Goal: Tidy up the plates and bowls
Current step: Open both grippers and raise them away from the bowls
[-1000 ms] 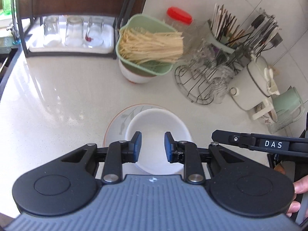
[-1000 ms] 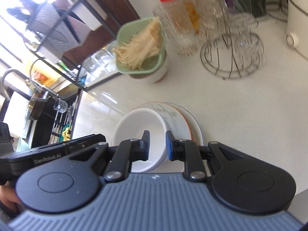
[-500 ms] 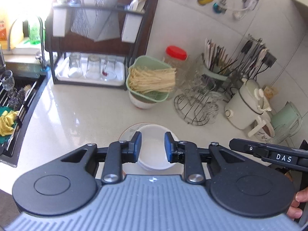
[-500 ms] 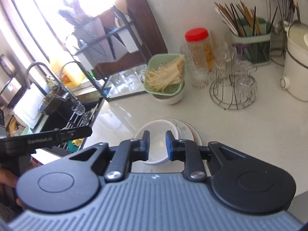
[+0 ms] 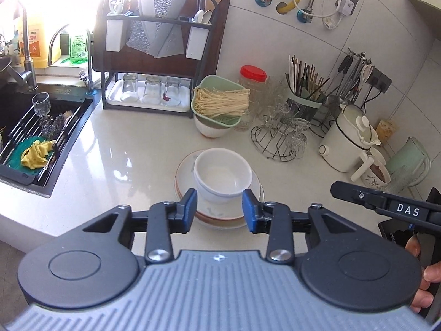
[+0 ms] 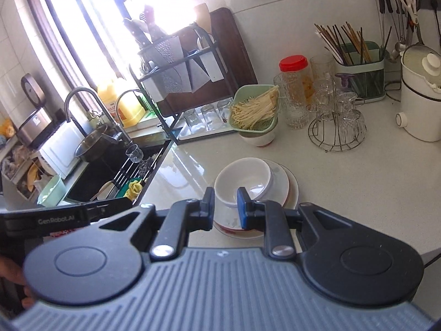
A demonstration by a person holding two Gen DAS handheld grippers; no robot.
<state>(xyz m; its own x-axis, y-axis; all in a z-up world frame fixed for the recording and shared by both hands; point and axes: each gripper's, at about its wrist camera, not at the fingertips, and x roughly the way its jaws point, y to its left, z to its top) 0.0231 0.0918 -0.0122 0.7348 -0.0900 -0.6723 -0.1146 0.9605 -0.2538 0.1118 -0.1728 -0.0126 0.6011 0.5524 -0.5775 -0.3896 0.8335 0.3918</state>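
White bowls (image 5: 222,176) sit stacked on a pile of plates (image 5: 217,215) with brown rims in the middle of the pale counter; they also show in the right wrist view as bowls (image 6: 242,182) on plates (image 6: 289,190). My left gripper (image 5: 220,209) is open and empty, held well above and in front of the stack. My right gripper (image 6: 225,207) is open and empty, also raised back from the stack. The right gripper's arm (image 5: 386,201) shows at the right of the left wrist view.
A green colander of noodles (image 5: 220,102) on a bowl stands behind the stack. A wire glass rack (image 5: 281,138), a white kettle (image 5: 350,138), a utensil holder (image 5: 303,102), a black dish rack (image 5: 154,55) with glasses and a sink (image 5: 35,127) at left surround it.
Both grippers have drawn up and back from the bowl stack, so it looks smaller and more of the kitchen shows. The left jaws have opened a little wider.
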